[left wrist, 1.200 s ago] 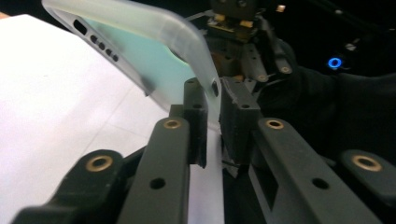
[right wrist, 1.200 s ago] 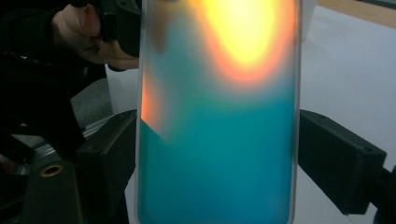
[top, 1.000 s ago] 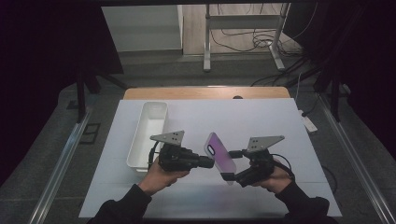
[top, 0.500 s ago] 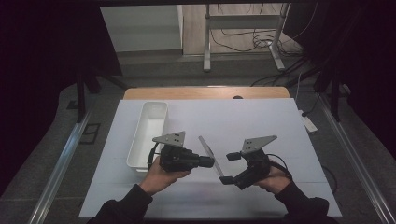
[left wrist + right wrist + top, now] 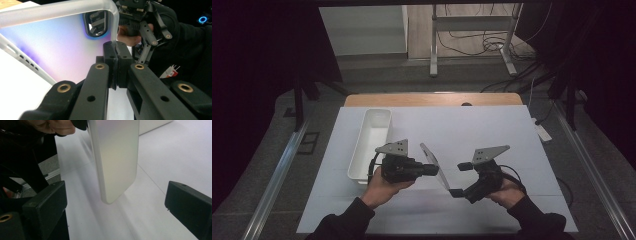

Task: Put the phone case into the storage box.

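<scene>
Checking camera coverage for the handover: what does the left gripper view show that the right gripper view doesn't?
Left gripper view: the left gripper shut on the phone case edge beside its camera cutout, side-button slots, and the right gripper beyond.

Right gripper view: the right gripper's jaws wide open, having just been opening, the case's lower end between them untouched, and a corner of the white tray.

Both: the case and the white table.

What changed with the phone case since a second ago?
The right gripper let go: its jaws have just been opening and stand apart from the phone case, which turned edge-on. The left gripper stays clamped on its edge; the white bin hasn't moved.
</scene>
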